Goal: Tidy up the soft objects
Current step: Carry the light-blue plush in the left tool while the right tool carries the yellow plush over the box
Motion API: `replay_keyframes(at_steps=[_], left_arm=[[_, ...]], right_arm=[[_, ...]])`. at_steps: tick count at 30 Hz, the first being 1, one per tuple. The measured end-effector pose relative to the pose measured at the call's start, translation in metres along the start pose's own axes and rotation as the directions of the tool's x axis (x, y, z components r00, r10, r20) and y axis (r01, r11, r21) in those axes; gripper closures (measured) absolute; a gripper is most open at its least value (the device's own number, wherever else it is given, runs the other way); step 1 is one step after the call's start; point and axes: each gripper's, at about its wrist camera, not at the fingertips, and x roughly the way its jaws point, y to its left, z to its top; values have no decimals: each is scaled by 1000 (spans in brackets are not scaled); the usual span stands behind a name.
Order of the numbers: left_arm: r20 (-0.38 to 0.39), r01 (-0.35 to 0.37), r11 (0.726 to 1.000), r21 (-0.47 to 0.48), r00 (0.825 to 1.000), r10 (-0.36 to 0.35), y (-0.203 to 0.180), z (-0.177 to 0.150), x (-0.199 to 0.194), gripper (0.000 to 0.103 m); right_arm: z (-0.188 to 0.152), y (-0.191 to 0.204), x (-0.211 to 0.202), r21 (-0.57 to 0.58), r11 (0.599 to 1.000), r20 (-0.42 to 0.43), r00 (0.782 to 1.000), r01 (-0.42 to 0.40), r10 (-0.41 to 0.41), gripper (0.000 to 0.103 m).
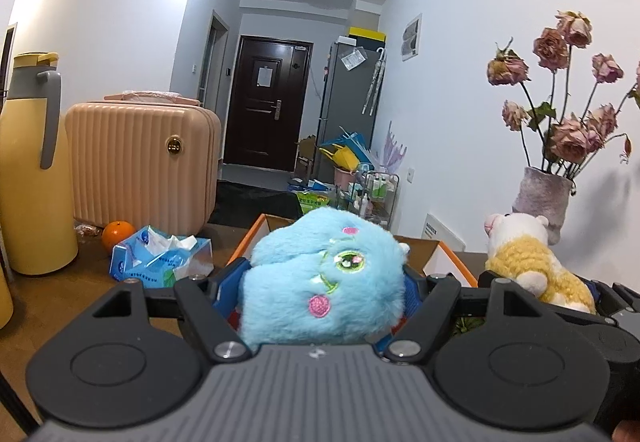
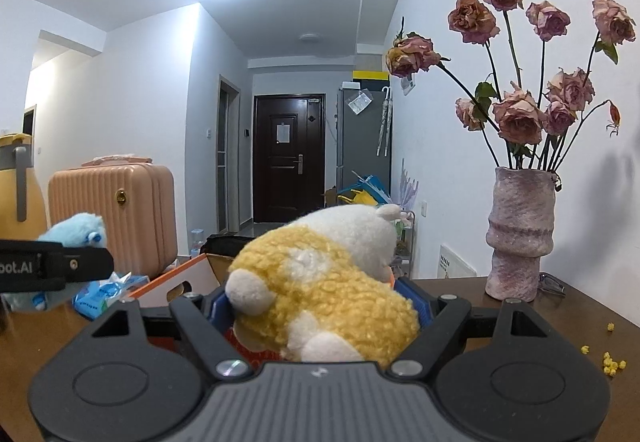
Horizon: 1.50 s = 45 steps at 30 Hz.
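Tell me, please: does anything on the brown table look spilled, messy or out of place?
Yes. Small yellow crumbs lie scattered on the brown wooden table, right of the pink textured vase, like bits shed or spilled. Its dried pink roses are wilted and drooping. The blue plastic tissue pack is torn open and crumpled.

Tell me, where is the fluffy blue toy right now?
The blue plush toy is squeezed between the jaws of the left gripper, held up just in front of the orange-edged cardboard box, with the yellow and white plush toy to its right.
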Motion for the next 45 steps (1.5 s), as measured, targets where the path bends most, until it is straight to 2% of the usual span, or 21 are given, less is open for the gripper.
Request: replay_keyframes(at_steps=[22,45], left_arm=[[0,-35,999,-21,999,35,2,18,67,28],[-31,-65,998,-4,997,64,5,25,139,28]], right_arm=[[13,-3,63,10,1000,-21,1000,18,-18,23],[14,9,129,-39,999,-74,997,9,-12,23]])
